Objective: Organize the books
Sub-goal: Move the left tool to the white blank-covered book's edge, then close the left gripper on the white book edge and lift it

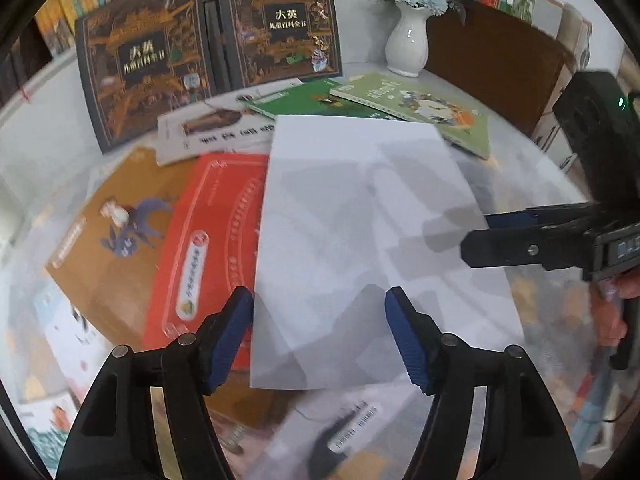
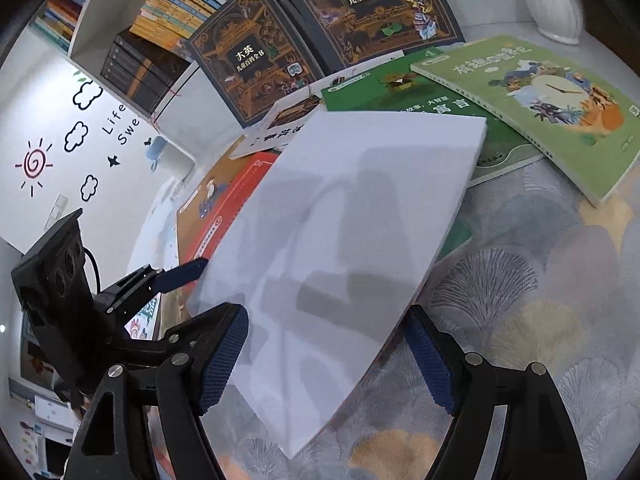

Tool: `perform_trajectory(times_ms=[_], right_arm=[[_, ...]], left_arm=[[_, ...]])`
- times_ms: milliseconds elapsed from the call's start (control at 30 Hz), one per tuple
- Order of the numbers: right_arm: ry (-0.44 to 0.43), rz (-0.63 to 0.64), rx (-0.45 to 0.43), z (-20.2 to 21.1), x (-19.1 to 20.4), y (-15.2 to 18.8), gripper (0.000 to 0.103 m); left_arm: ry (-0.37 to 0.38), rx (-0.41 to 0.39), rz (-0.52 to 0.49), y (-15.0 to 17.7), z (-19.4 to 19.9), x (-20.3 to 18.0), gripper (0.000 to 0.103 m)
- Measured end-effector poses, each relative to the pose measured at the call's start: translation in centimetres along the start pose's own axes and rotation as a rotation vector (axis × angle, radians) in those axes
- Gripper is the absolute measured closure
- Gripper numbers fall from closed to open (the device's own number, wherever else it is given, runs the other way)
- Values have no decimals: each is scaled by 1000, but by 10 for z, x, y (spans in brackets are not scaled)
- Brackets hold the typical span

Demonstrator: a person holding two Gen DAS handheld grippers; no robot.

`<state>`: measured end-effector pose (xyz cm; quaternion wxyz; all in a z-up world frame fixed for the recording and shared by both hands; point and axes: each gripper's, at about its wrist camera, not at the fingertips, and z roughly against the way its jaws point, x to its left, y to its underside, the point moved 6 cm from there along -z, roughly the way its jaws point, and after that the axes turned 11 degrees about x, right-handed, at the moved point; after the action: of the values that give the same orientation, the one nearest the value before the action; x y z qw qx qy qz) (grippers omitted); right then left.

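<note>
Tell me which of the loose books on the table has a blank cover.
The white book between both open grippers, left gripper and right gripper. Every other loose book shows a printed cover: red, brown, green.

Barcoded book [image 1: 352,428] blurred, cover unreadable

left wrist – close above, facing shelf | right wrist – likewise | shared: white book [image 1: 360,240]

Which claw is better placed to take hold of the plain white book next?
Probably the right claw: its open fingers already straddle the near corner of the white book, with the edge between them. The left claw, also open, hovers above the flat cover, not lined up on an edge.
</note>
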<state>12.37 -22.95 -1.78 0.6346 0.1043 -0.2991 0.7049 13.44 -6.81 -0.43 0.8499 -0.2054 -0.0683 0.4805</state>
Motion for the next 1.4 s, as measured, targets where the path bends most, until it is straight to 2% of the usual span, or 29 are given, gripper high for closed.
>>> perform_trajectory(times_ms=[100,233,300,367,433,500,533,567,667,767,833,900,1000,1100,1167,1233,1300,1367,1400], right_arm=[[22,30,8,4,5,10,24],[9,54,29,9,12,32,24],[-7,79,53,7,19,47,24],[-57,112,101,0,33,67,24],[-81,157,144,-7,45,86,24],[-58,187,157,-11,50,98,24],[-36,193,147,-10,49,100,24],[-19,193,133,-9,48,99,24],[-21,154,97,-6,40,85,24],[-25,119,92,-8,35,75,23],[-23,97,84,-9,31,70,23],[-40,83,77,-7,29,69,23],[-1,105,77,-3,29,69,22],[30,140,91,0,31,77,19],[23,165,109,2,34,87,17],[15,216,132,3,38,93,17],[-36,243,158,1,38,97,17],[-139,204,213,0,28,104,18],[-199,189,234,1,23,109,19]], left_arm=[[57,17,-1,13,8,-10,37],[53,17,-26,43,26,-34,37],[109,15,-52,59,34,-50,37],[176,28,-72,82,44,-71,37],[140,21,-69,101,50,-82,37],[36,-14,-34,111,58,-74,37],[12,-38,-12,109,61,-66,37],[-8,-59,14,104,64,-55,37],[-142,-111,85,79,62,-15,37],[-171,-51,48,58,33,0,37],[-141,-15,43,53,17,1,36],[-46,7,60,55,13,-6,36],[-40,20,10,69,16,-26,35],[-13,57,-60,98,24,-52,35],[46,101,-61,122,29,-67,35],[139,147,-48,144,32,-78,35],[158,148,-19,155,35,-76,38],[155,129,69,152,36,-57,49],[166,124,102,150,36,-48,52]])
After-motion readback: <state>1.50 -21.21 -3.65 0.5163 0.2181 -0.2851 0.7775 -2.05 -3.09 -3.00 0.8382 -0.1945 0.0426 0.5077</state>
